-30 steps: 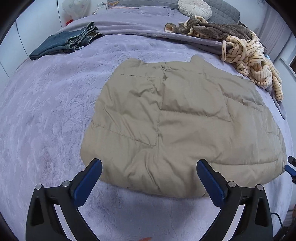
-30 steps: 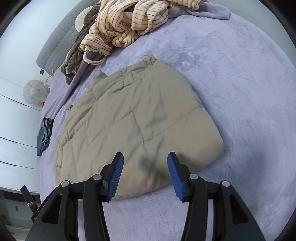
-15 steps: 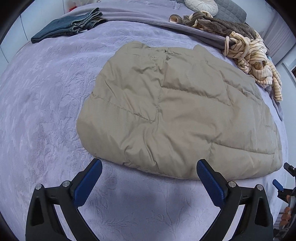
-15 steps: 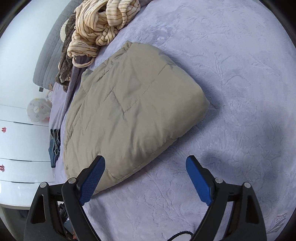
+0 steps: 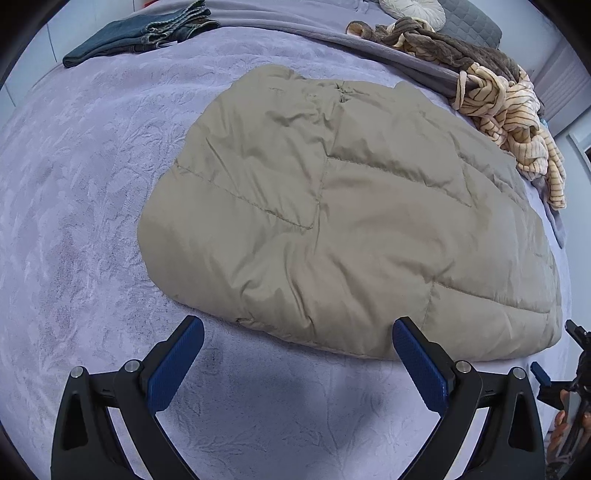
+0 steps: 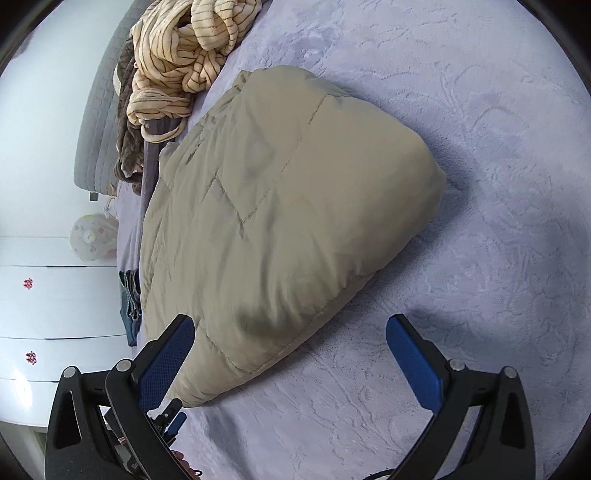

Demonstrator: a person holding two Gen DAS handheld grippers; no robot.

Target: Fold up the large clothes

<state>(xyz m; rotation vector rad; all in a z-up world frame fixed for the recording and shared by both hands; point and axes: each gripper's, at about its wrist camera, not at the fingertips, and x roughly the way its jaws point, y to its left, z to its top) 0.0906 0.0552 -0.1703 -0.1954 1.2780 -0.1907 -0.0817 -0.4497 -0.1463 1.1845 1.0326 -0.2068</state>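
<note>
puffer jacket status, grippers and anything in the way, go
Left hand-held gripper open, empty; right hand-held gripper jaws just opened wide, empty. Beige puffer jacket folded, flat on the bed. Striped clothes pile off its far corner.

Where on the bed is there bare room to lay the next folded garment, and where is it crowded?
Bare bedspread lies between the beige padded jacket and the folded jeans, and on the jacket's other side in the right wrist view. The head of the bed is crowded with the striped garment and brown clothes.

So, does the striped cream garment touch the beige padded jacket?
Cannot tell. In the left wrist view the striped cream garment lies right beside the beige padded jacket; neither view shows contact or gap plainly.
</note>
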